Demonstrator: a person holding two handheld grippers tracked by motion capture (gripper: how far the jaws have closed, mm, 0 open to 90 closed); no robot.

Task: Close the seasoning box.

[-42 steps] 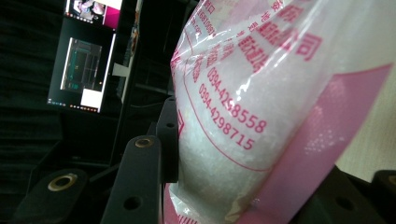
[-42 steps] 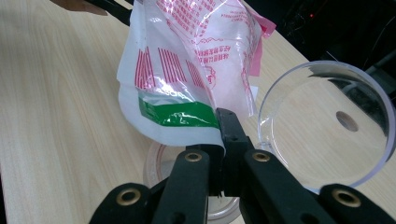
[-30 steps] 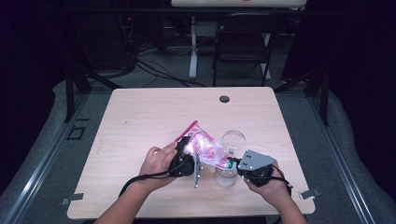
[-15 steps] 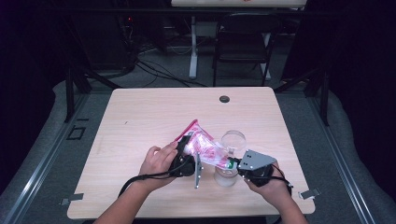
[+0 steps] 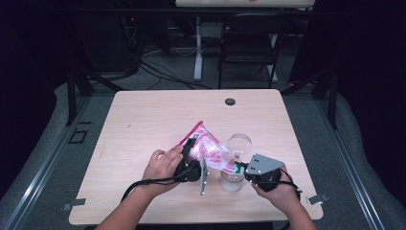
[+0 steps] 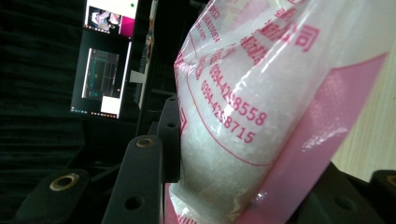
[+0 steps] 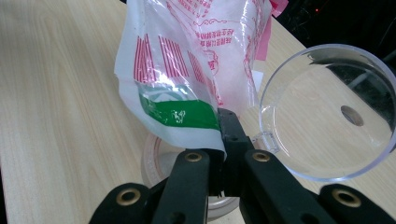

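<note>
Hanging over the clear round plastic jar (image 5: 231,178), the pink-and-white plastic bag of white crystals (image 5: 210,149) is clamped at its body by the left gripper (image 5: 192,152), its green-striped corner pinched by the right gripper (image 7: 223,122).

Bag (image 6: 261,116) cut off by frame top and bottom. Jar (image 7: 187,172) mostly hidden behind bag and fingers (image 7: 231,135). Bag print too small to read.

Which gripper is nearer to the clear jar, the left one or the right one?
Right. The right gripper pinches the bag's corner right above the clear jar; the left gripper holds the bag's body farther to the left.
</note>
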